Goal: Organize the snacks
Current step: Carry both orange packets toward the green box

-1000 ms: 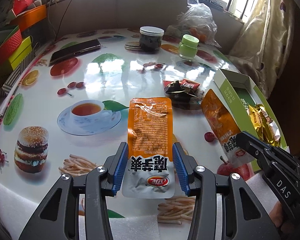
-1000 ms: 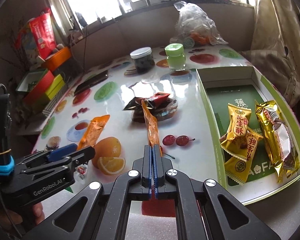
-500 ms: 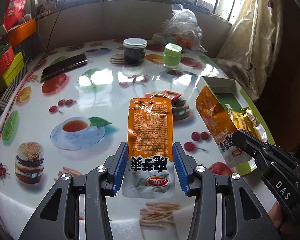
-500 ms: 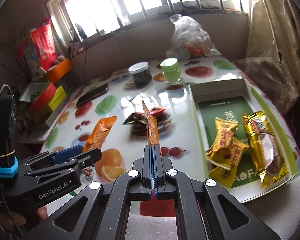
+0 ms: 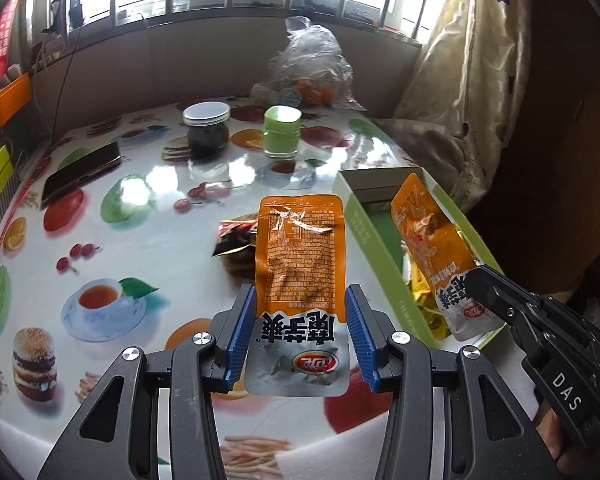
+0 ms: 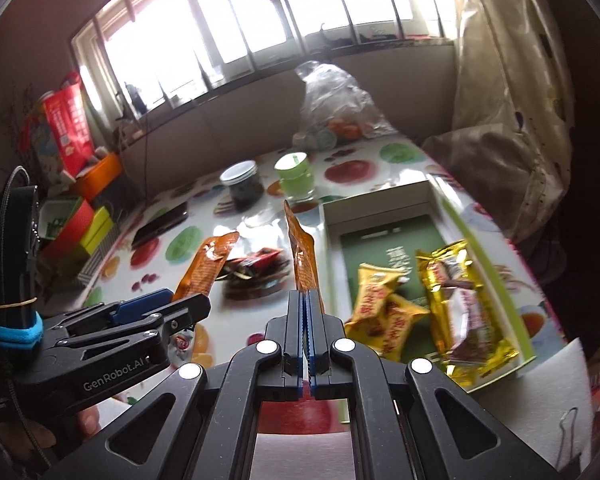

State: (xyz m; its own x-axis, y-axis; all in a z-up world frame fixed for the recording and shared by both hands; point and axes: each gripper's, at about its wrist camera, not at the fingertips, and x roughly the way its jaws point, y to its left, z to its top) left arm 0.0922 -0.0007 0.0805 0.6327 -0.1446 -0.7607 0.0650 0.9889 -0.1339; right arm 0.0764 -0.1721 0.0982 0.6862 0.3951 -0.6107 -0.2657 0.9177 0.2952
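Since a second ago both grippers have moved toward the right edge of the table (image 5: 148, 240), so the green box (image 5: 364, 236) now sits closer in both views. The left gripper (image 5: 300, 328) still clamps the silver end of an orange snack pouch (image 5: 300, 256) between its blue pads, held above the table with the dark wrapper pile (image 5: 236, 240) behind it. The right gripper (image 6: 307, 320) stays pressed together on the edge of a second orange pouch (image 6: 302, 256), which the left wrist view now shows over the near left wall of the box rather than beside it.

Toward the table's far edge stand a dark jar with a white lid (image 5: 206, 128) and a green jar (image 5: 282, 132), with a clear plastic bag (image 5: 312, 68) behind. In the box lie two small yellow candy packets (image 6: 380, 308) and, to their right, a long gold-wrapped bar (image 6: 460, 300).
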